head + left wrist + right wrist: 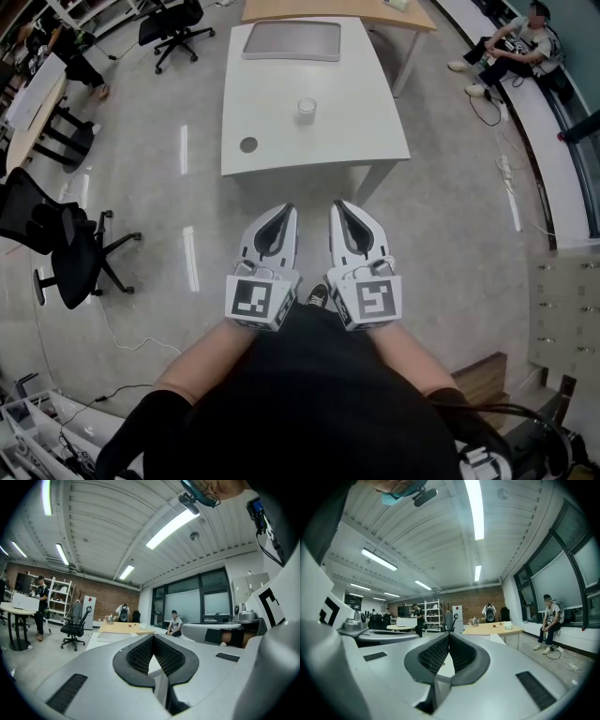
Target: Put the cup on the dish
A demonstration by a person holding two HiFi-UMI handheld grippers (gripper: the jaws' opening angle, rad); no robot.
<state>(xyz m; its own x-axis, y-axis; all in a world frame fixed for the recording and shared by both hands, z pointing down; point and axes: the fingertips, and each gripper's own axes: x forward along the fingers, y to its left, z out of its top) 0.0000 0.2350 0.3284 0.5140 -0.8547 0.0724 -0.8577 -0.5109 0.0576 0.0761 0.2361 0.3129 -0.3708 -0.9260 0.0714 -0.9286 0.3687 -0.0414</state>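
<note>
Approach step: left gripper (284, 214) and right gripper (342, 208), jaws closed and empty, lower centre, well short of the clear glass cup (307, 110) on the white rectangular table (375, 122) above; next probably reach in, open one.

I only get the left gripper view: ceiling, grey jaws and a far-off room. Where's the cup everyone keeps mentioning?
Observer: In the head view, a clear cup stands near the middle of the white table.
Operator: And the dish it goes on?
Observer: A small dark round disc, probably the dish, lies near the table's near left corner, apart from the cup.
Operator: Is the other claw holding anything?
Observer: No. The right gripper view shows the right gripper shut, with nothing between its jaws.
</note>
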